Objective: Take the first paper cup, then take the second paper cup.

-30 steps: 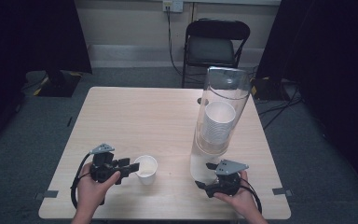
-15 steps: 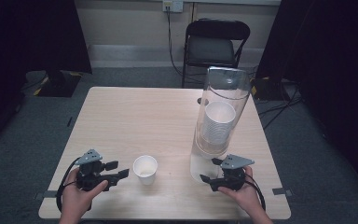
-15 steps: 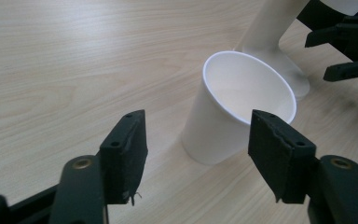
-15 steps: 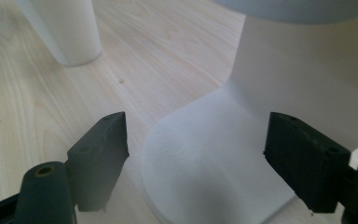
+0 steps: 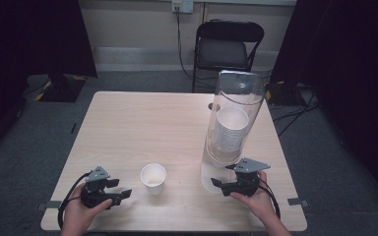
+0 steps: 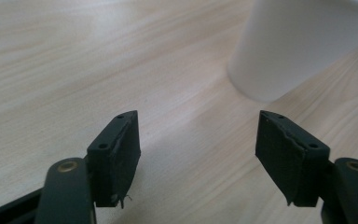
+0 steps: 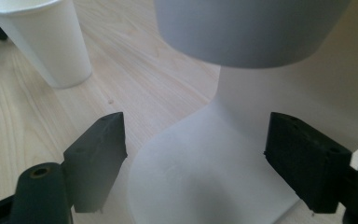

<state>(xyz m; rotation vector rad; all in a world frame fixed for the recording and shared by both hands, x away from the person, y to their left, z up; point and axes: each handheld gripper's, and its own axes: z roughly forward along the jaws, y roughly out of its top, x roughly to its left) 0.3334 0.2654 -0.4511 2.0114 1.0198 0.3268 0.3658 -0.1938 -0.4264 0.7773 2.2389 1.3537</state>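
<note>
- No brand, label or writing can be read on any item.
- A white paper cup (image 5: 153,178) stands upright, mouth up, near the front edge of the desk (image 5: 142,128), between the two tools.
- A tall clear dispenser (image 5: 231,128) stands upright, holding a cup stack (image 5: 229,129).
- The left tool (image 5: 119,189) gapes wide, empty, pointing at the cup.
- The right tool (image 5: 218,184) gapes wide at the dispenser's base.

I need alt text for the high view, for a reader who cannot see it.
A person holds an open gripper in each hand over a wooden table: the left gripper points at a white paper cup, the right gripper at the base of a clear cup dispenser. A black chair stands behind.
</note>
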